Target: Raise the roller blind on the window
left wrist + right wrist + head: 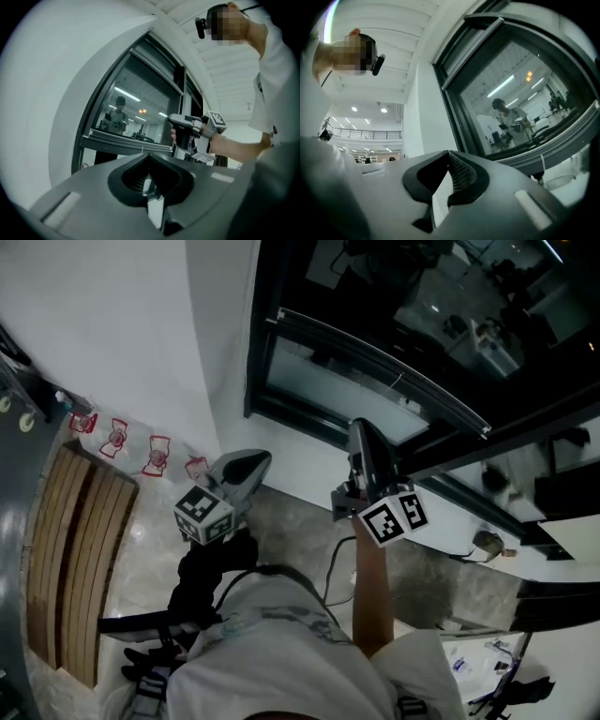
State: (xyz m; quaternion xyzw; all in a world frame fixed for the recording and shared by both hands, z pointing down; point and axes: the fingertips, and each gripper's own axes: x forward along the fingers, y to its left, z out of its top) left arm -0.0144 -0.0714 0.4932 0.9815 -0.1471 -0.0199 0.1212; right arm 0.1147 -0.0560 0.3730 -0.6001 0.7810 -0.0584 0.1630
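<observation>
- We held the left gripper (151,185) with jaws together, nothing between them.
- Right gripper (446,180) jaws were together too, empty.
- Blind's bottom bar (126,139) sat low on the window (133,101), ahead of both jaws, touching neither.

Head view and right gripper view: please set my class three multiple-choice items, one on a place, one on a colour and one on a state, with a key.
1. Where in the head view is the wooden slatted panel?
A at the picture's left edge
B on the window sill
C at the right edge
2. What colour is the window frame?
A white
B black
C red
3. How do the jaws of the right gripper stand?
A wide apart
B shut on a cord
C shut, nothing between them

Key: 1 A, its slats run along the left edge. 2 B, the frame is black beside pale plaster. 3 C, its own view shows the jaws together and empty.
</observation>
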